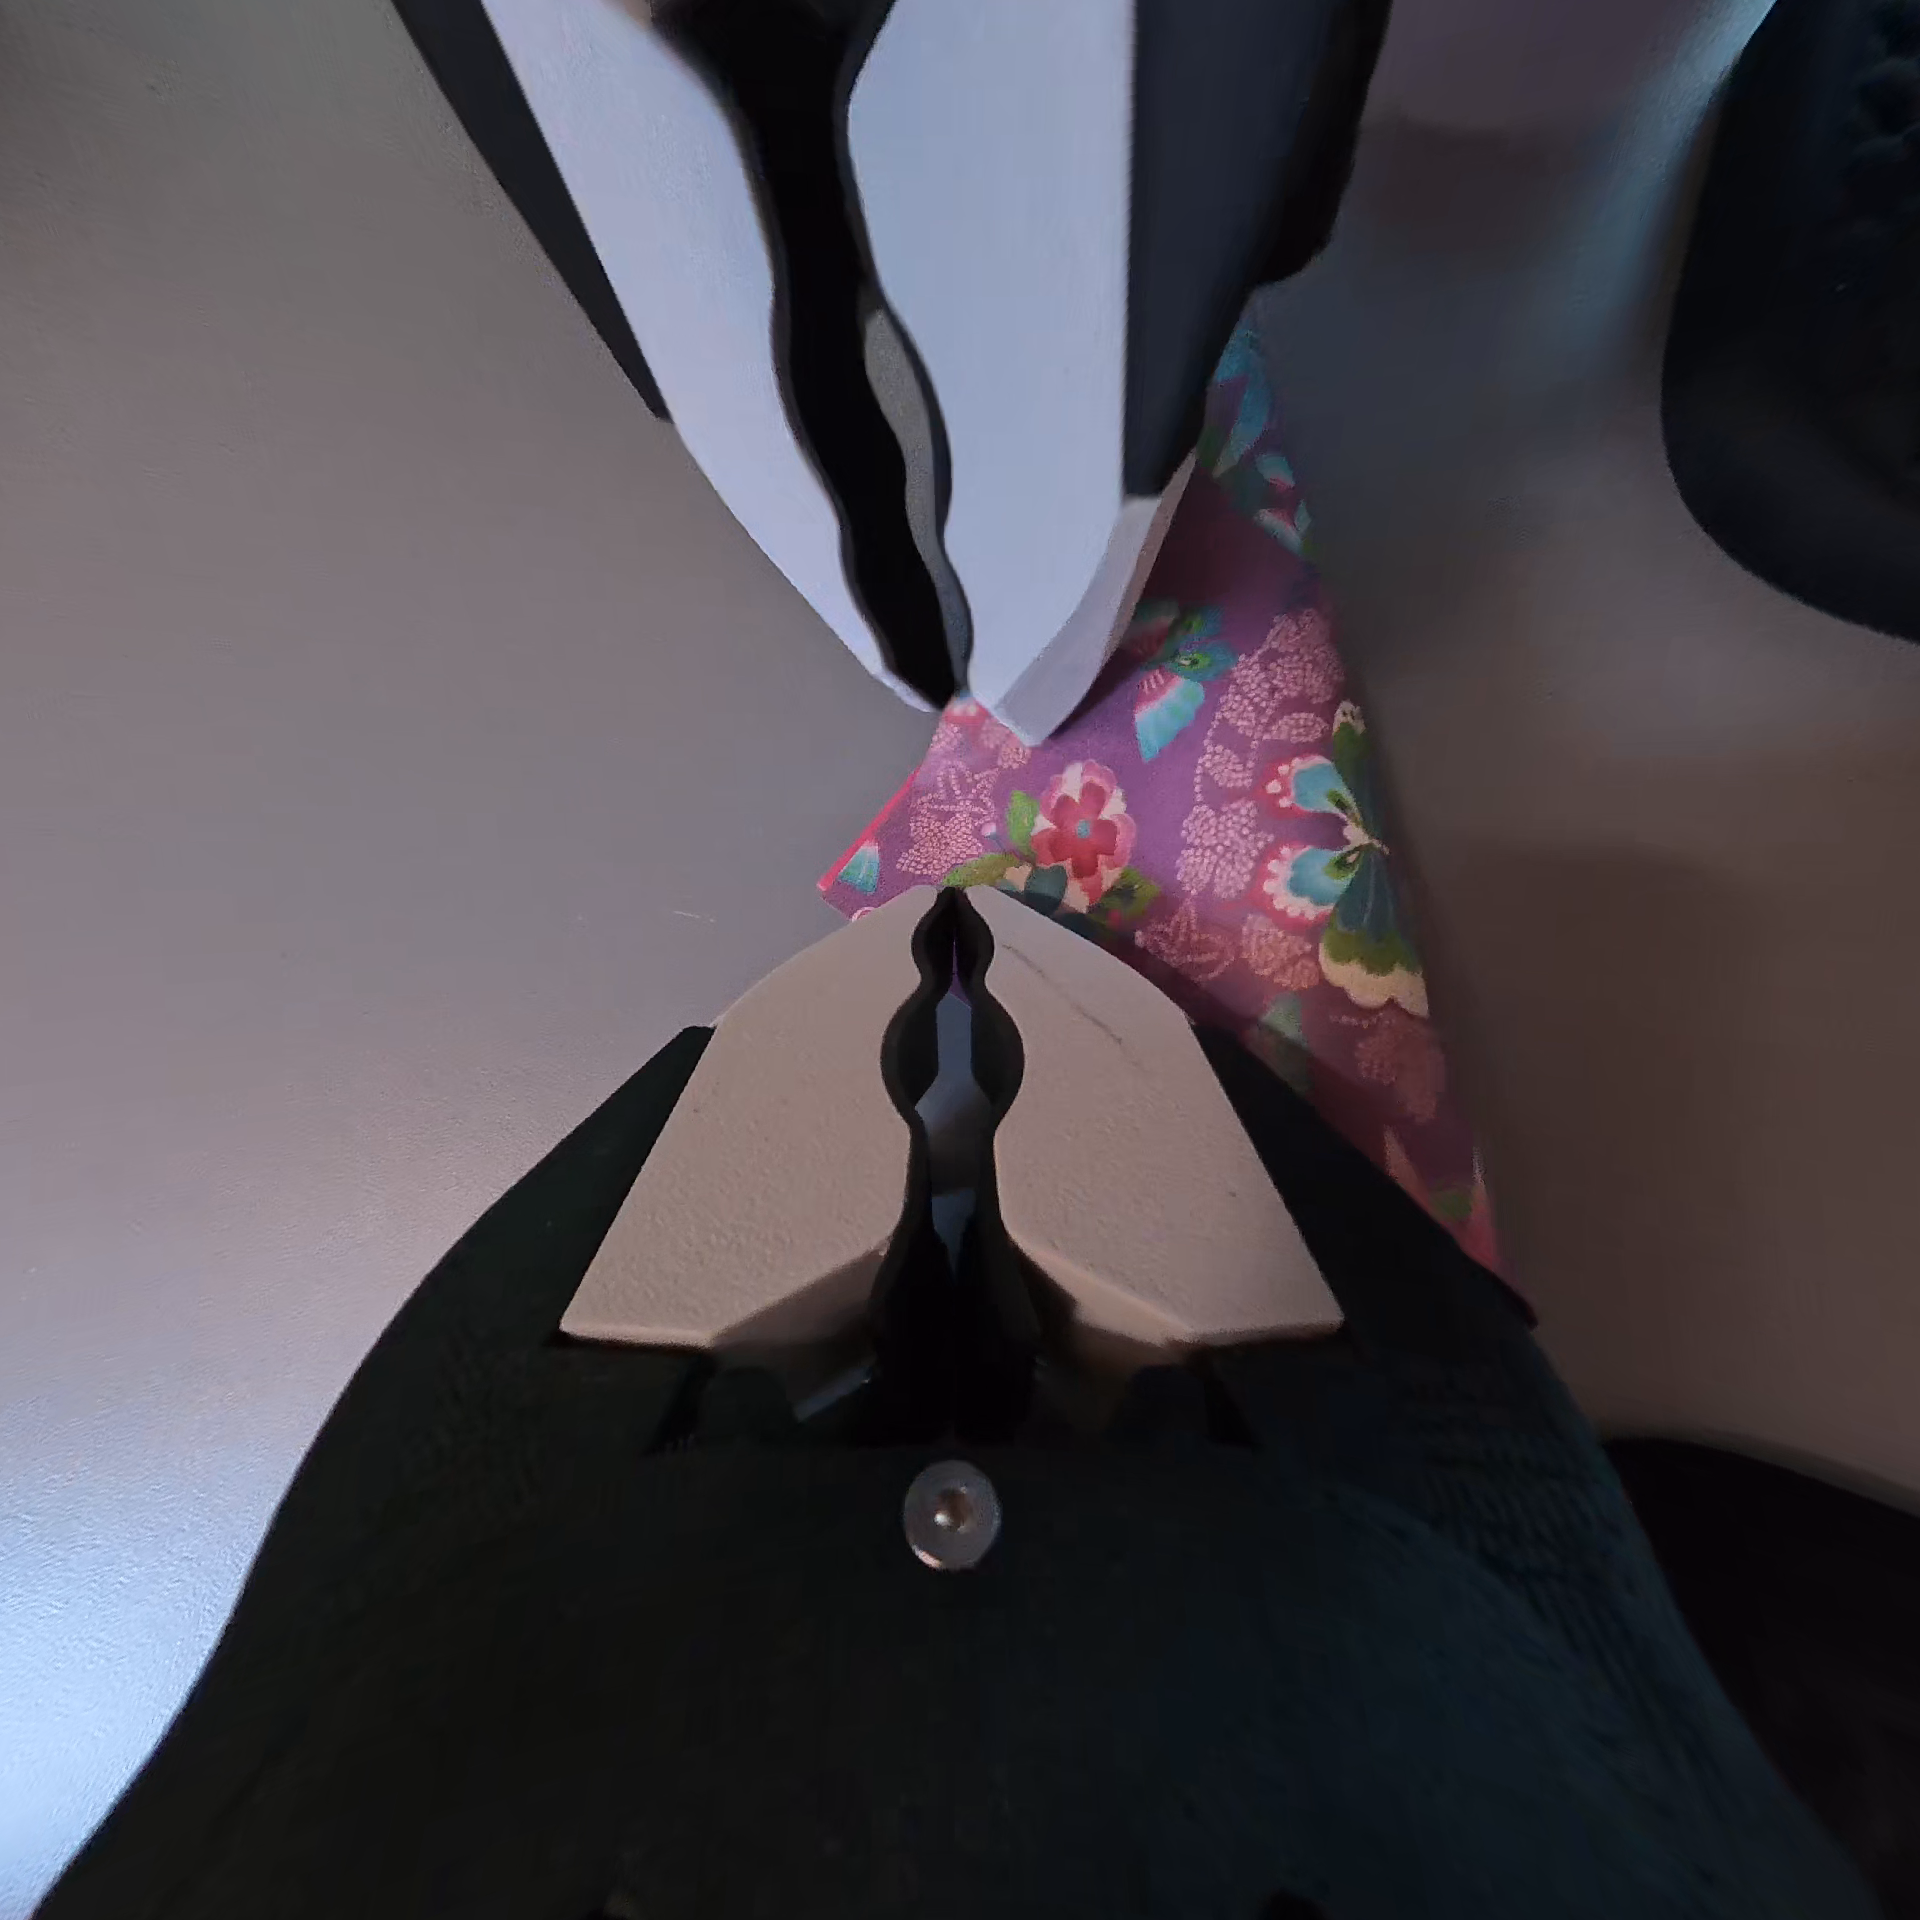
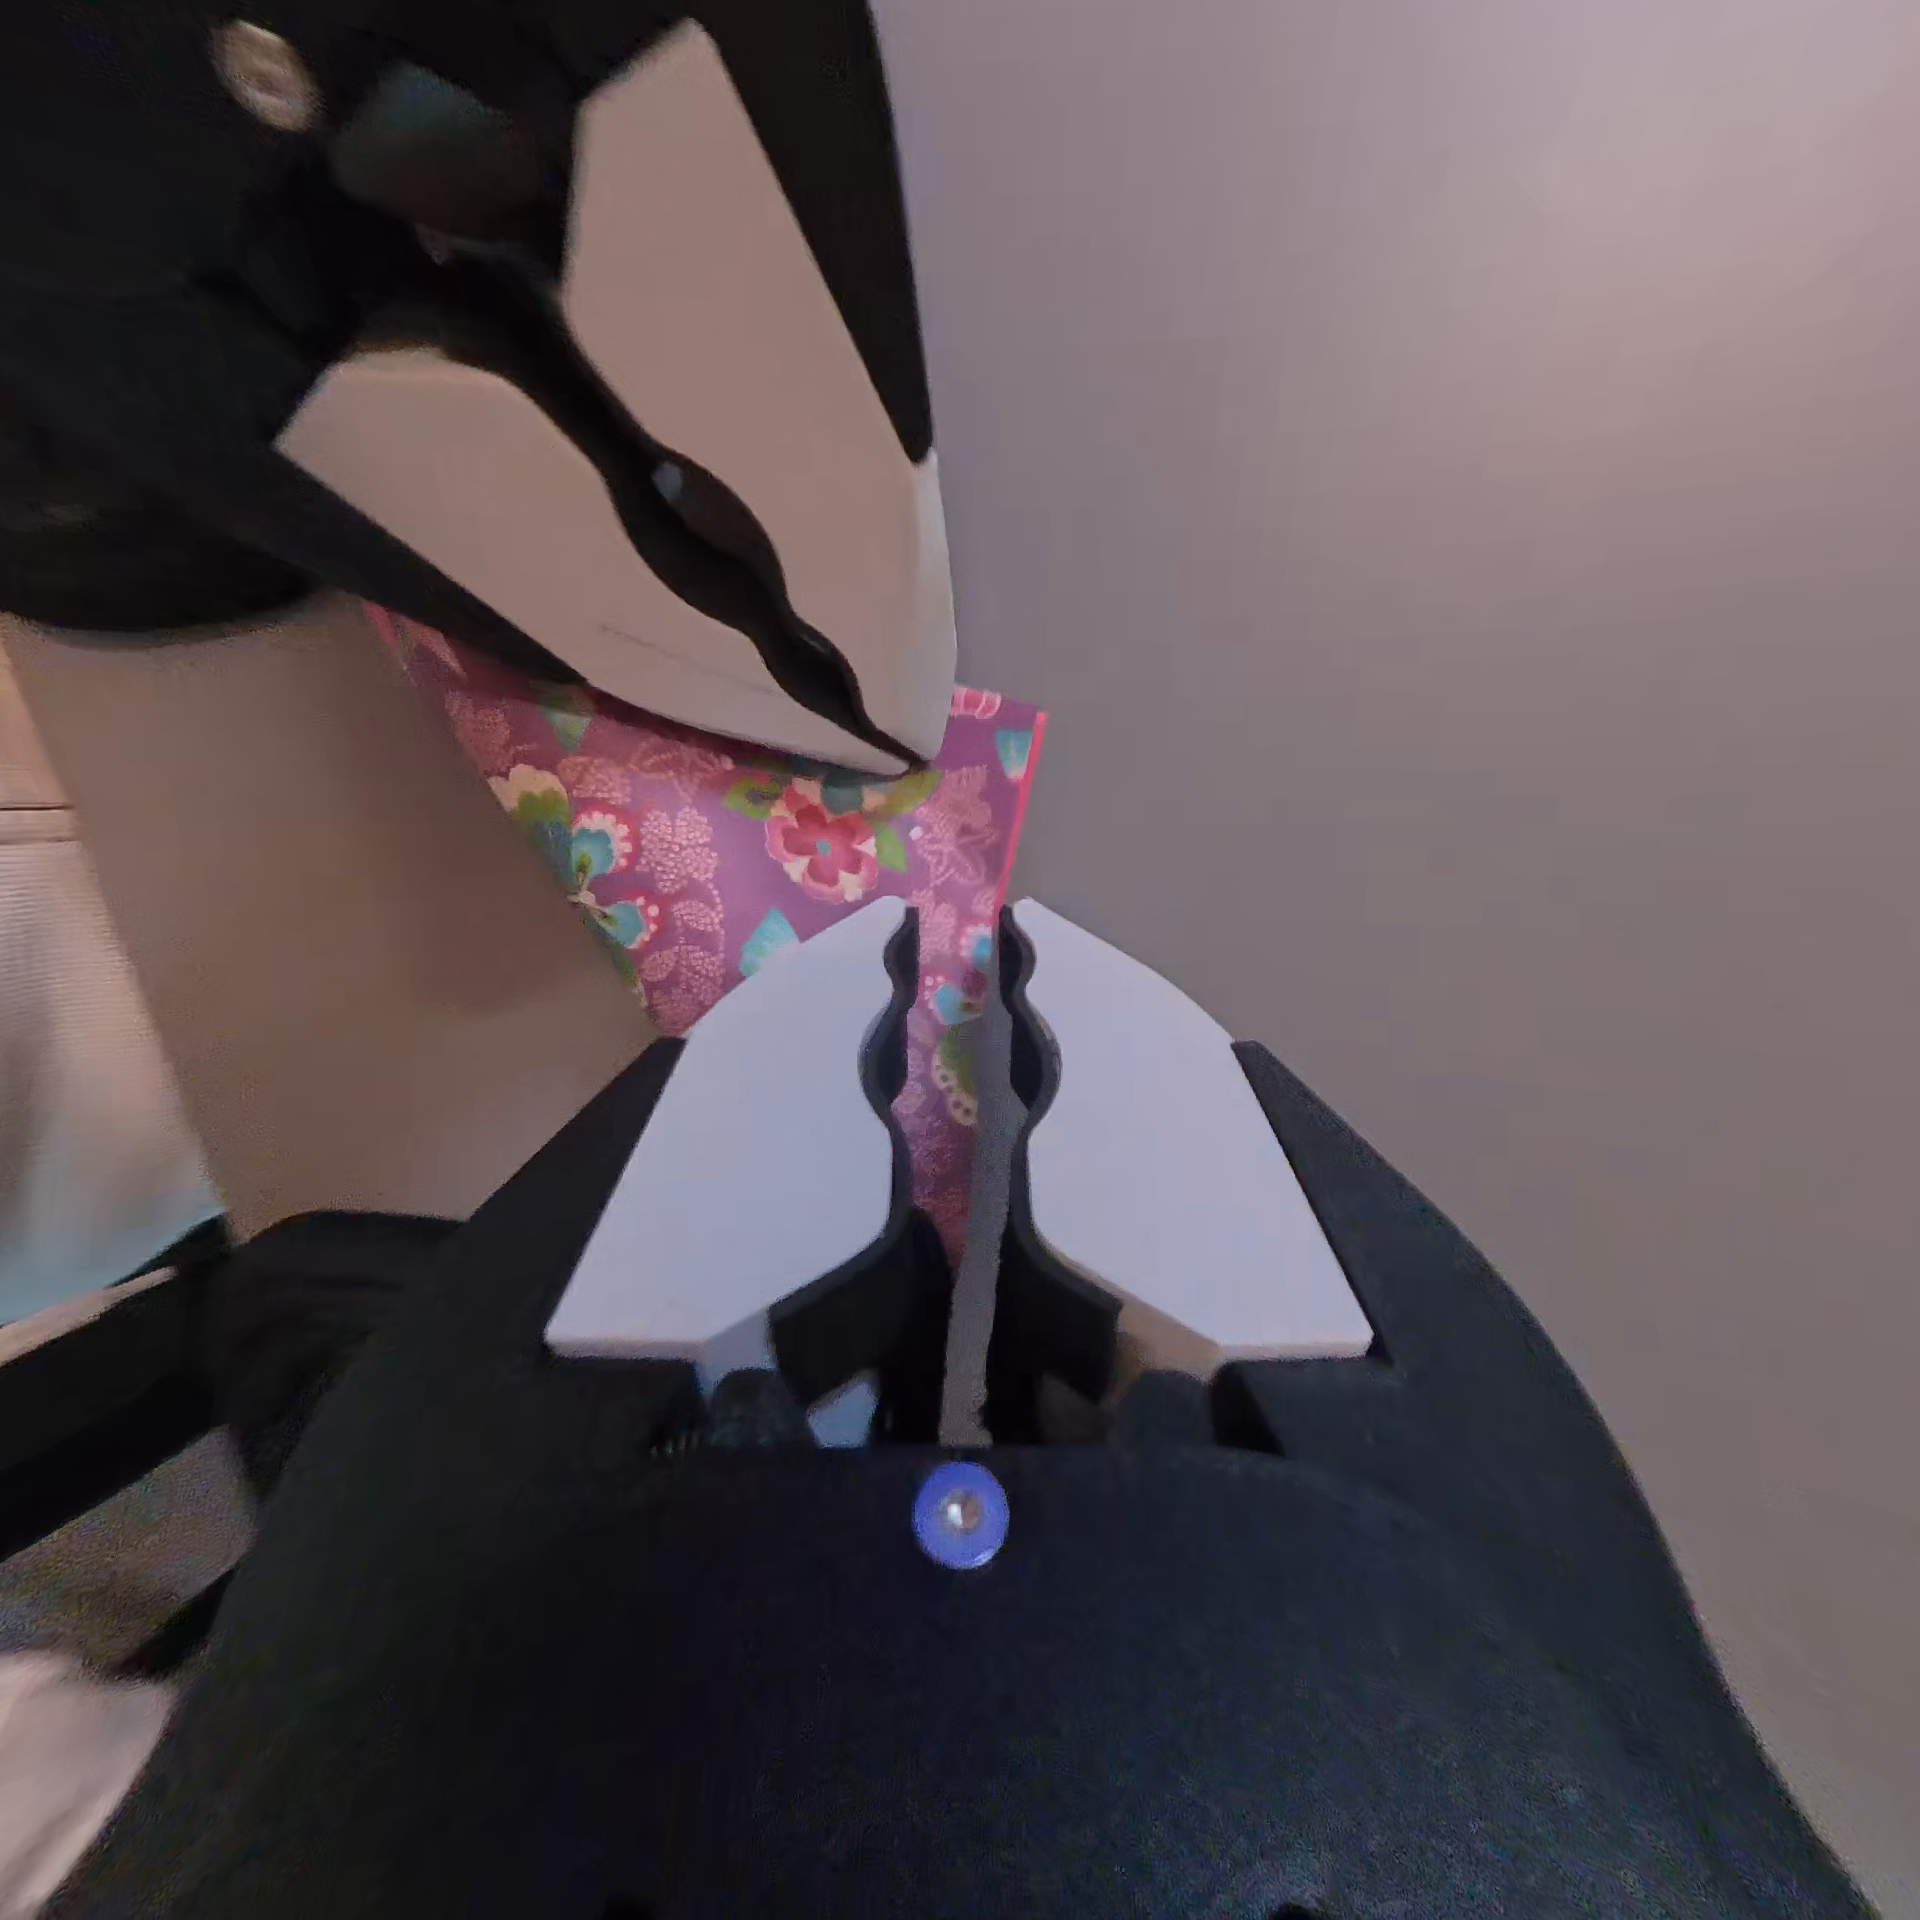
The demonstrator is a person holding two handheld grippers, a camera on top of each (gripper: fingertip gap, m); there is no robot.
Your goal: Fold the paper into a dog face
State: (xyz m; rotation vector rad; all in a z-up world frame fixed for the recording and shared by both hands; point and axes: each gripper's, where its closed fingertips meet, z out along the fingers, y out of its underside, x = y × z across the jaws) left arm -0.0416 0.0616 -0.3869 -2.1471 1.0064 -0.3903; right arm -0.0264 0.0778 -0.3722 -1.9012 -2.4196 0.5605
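Observation:
The paper [image 1: 1226, 831] is purple with a flower and butterfly print, folded into a triangle, and its pink edge shows at one corner. It also shows in the right wrist view [image 2: 707, 862]. My left gripper [image 1: 951, 899] is shut on the paper's lower edge near that corner. In the right wrist view it comes in from the upper left [image 2: 914, 764], pinching the paper. My right gripper [image 2: 961, 904] has its jaws a little apart, and the paper's corner edge lies between the fingers. In the left wrist view it comes down from the top [image 1: 966, 712], its tips at the paper's upper corner.
A plain grey-white table [image 1: 364, 727] lies under the paper. A dark rounded object [image 1: 1818, 364] sits at the upper right of the left wrist view. Pale blurred surfaces [image 2: 62, 1039] show at the left edge of the right wrist view.

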